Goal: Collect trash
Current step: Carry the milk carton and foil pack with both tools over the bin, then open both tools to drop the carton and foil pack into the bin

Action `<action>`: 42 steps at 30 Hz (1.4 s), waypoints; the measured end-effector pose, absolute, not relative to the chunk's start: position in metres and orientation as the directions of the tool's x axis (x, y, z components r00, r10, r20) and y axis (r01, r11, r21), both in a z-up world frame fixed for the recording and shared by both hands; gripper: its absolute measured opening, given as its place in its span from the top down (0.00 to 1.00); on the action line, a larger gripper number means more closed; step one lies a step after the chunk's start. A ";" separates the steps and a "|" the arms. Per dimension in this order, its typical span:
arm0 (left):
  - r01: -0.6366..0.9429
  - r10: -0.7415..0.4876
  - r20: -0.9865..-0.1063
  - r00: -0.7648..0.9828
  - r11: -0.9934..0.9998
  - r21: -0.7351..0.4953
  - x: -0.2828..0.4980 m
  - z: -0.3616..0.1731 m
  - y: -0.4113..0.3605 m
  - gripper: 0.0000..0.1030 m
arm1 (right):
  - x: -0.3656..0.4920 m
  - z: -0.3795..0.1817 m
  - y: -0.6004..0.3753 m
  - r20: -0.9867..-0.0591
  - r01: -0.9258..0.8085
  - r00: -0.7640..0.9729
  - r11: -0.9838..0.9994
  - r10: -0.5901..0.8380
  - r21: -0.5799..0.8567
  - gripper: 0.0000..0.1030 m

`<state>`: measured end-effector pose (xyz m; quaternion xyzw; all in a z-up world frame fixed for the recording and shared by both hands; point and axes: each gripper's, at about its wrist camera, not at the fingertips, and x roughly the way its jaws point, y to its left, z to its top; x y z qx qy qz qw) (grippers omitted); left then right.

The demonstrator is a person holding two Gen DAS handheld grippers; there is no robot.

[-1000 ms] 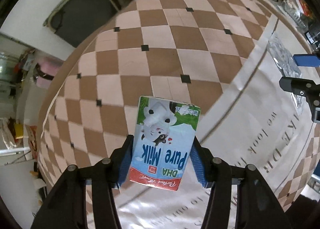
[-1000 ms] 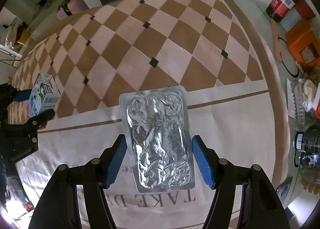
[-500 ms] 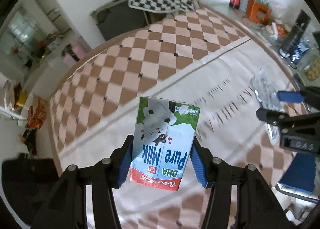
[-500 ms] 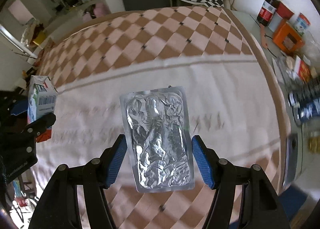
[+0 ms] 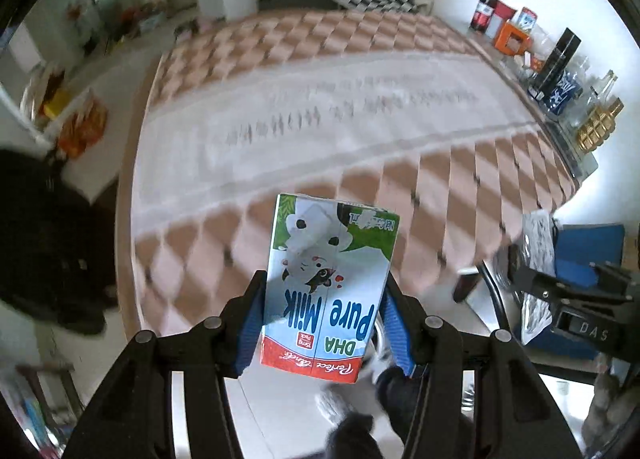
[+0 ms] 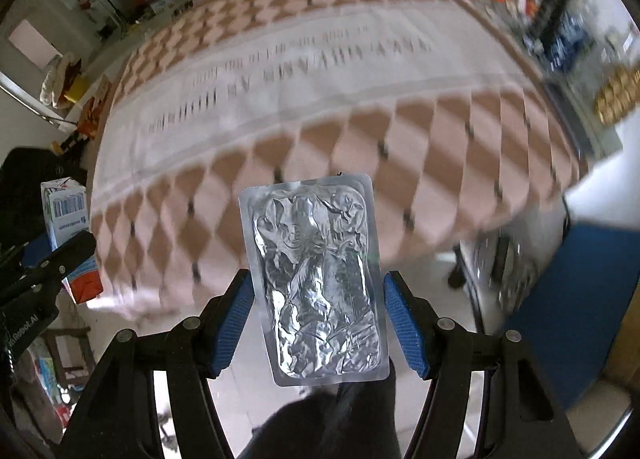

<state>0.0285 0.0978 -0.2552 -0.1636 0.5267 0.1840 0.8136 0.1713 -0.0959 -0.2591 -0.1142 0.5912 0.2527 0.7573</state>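
My left gripper (image 5: 322,323) is shut on a blue, white and green milk carton (image 5: 328,283) marked "DHA Pure Milk" and holds it in the air past the table's near edge. My right gripper (image 6: 318,319) is shut on a crumpled silver foil pouch (image 6: 316,279), also held off the table. The carton also shows at the left of the right wrist view (image 6: 66,219). The pouch shows at the right of the left wrist view (image 5: 538,251).
A long table with a brown-and-pink checked cloth and a white lettered runner (image 5: 328,111) lies ahead. Bottles, boxes and jars (image 5: 560,75) crowd its right end. A blue chair (image 6: 592,299) stands at the right, dark furniture (image 5: 44,243) at the left. White floor lies below.
Both grippers have pulled back and up from the table with their loads. The table now lies farther off, and its near edge and the floor have come into view.
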 end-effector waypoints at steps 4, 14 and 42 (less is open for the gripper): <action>-0.525 0.070 -0.940 0.333 0.842 -0.123 -0.002 -0.292 0.079 0.51 | 0.144 -0.300 -0.117 -0.971 -0.516 0.103 0.846 0.215 0.133 0.34; -0.755 -0.240 -0.930 0.277 0.545 -0.365 -0.029 -0.487 0.076 0.51 | 0.127 -0.482 -0.138 -0.977 -0.513 -0.135 0.832 0.166 0.212 0.34; -0.833 -0.223 -0.962 0.158 0.493 -0.251 -0.036 -0.721 0.096 0.01 | 0.142 -0.764 -0.091 -0.921 -0.483 -0.311 0.795 0.235 0.367 0.00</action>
